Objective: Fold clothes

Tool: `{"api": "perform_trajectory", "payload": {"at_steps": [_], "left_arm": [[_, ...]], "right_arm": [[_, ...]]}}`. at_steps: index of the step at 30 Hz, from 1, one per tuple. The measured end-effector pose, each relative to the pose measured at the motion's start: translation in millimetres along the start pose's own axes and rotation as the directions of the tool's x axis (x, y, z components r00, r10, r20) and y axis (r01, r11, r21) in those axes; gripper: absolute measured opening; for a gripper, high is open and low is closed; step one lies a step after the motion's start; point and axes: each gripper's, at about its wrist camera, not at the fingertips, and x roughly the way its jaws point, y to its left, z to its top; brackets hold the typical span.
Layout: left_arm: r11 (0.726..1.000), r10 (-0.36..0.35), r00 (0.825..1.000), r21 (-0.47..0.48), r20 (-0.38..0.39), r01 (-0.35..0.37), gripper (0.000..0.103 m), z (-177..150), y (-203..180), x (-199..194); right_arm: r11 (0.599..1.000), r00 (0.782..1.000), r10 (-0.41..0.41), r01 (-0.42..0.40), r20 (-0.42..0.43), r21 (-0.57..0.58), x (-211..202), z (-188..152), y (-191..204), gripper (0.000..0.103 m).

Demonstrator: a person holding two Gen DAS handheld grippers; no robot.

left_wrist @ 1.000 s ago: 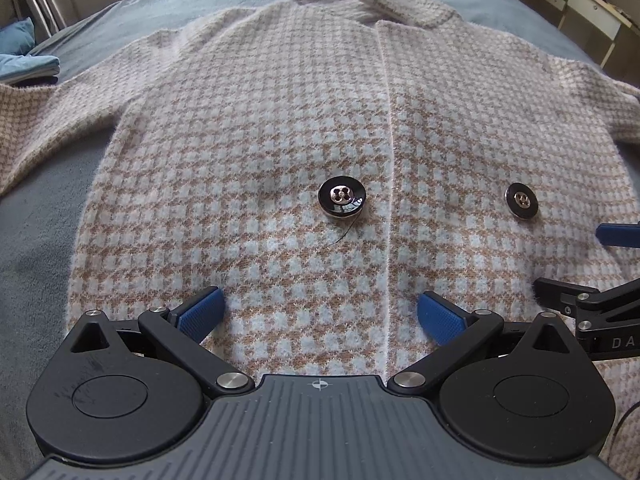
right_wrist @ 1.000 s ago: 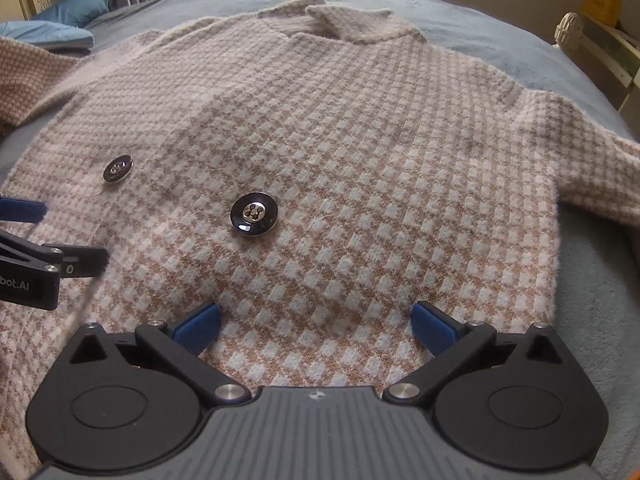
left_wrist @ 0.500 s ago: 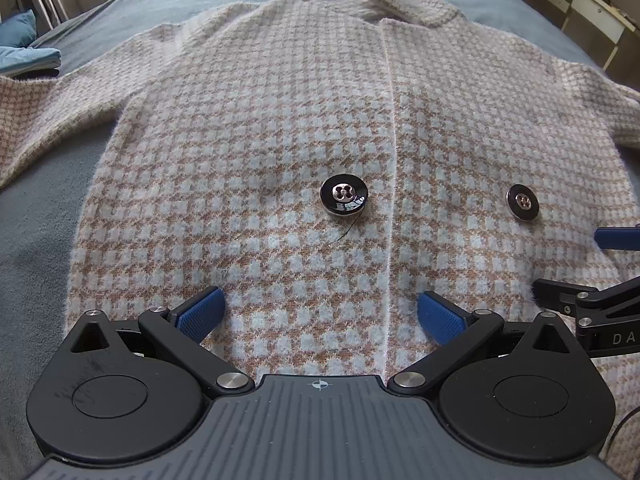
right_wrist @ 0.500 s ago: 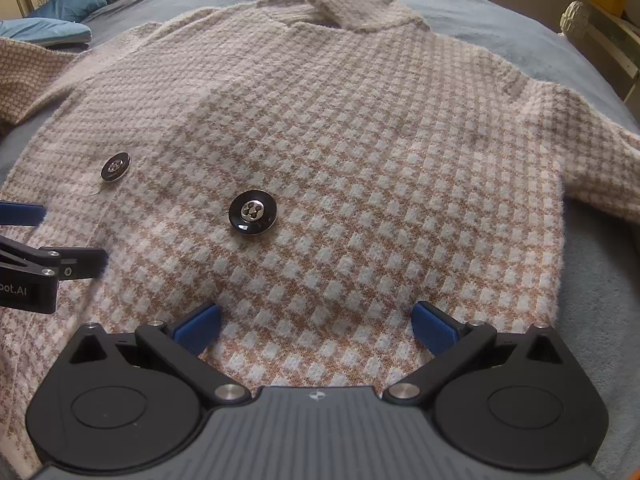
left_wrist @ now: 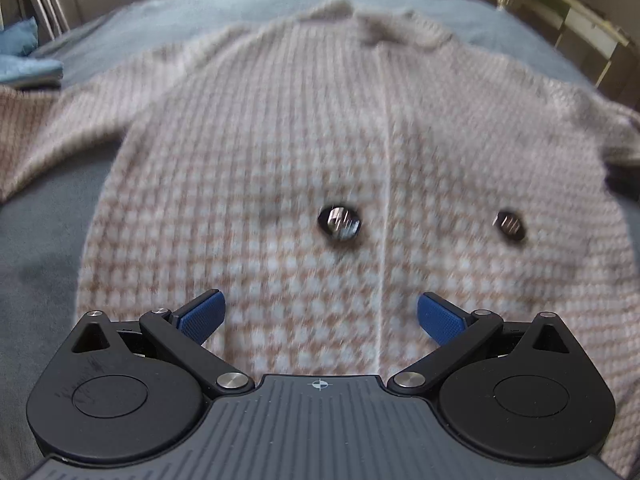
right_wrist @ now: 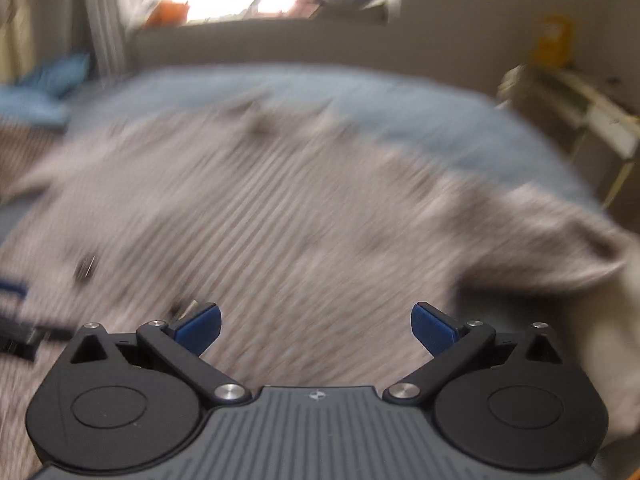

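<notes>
- The pink-and-tan checked woolly knit jacket [left_wrist: 280, 160] lies front up and spread flat on the grey-blue bed cover [left_wrist: 44, 240], its collar [left_wrist: 384, 32] at the far end and its closed front seam running straight towards the camera.
- Two large dark shiny buttons sit on the jacket: one button [left_wrist: 339, 222] just left of the seam, the other button [left_wrist: 510, 225] well to the right of it.
- Both sleeves lie open: the left sleeve [left_wrist: 36, 132] stretches out from the jacket's left shoulder, and the right sleeve [right_wrist: 560, 248] sticks out from its right shoulder.
- As it lies, no fold shows in the body; whether it has been opened out or is waiting to be folded, the pictures do not settle.
- My judgement of handling: thick, soft and floppy, with some weight; the fuzzy knit should grip well. It would sag if pinched at one point, so edges serve best: a cuff, a shoulder seam or the hem corners.
- The left gripper [left_wrist: 320, 314] hovers over the jacket's near hem, its blue pads wide apart and holding nothing.
- The right gripper [right_wrist: 316, 322] is over the jacket's right half, pads likewise spread and empty; its view is badly blurred.
- A folded blue cloth [left_wrist: 28, 70] lies beyond the left sleeve.
</notes>
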Motion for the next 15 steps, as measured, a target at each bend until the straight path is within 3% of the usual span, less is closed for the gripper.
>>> {"api": "perform_trajectory", "payload": {"at_steps": [3, 6, 9, 11, 15], "left_arm": [[0.999, -0.01, 0.998, 0.04, 0.062, 0.007, 0.103, 6.6, -13.4, -6.0], [0.997, -0.028, 0.997, 0.078, 0.072, 0.023, 0.103, 9.0, -29.8, -0.9], [0.993, -0.041, 0.998, 0.112, 0.044, 0.036, 0.103, 4.6, -41.2, 8.4], [0.991, -0.04, 0.999, 0.132, 0.026, 0.036, 0.103, -0.4, -47.1, 14.5], [0.99, -0.037, 0.999, 0.137, 0.004, 0.036, 0.103, 0.5, -50.3, 22.1]], "right_arm": [[0.999, 0.999, -0.041, 0.041, -0.018, -0.026, 20.3, 15.9, -29.9, 0.103], [0.995, 0.996, -0.083, 0.081, -0.034, -0.052, 40.6, 31.8, -59.8, 0.102], [0.99, 0.991, -0.124, 0.12, -0.049, -0.079, 60.9, 47.7, -89.7, 0.089], [0.984, 0.987, -0.152, 0.146, -0.059, -0.097, 74.4, 58.3, -109.6, 0.075], [0.971, 0.975, -0.208, 0.197, -0.077, -0.134, 101.5, 79.5, -149.4, 0.07]]}}
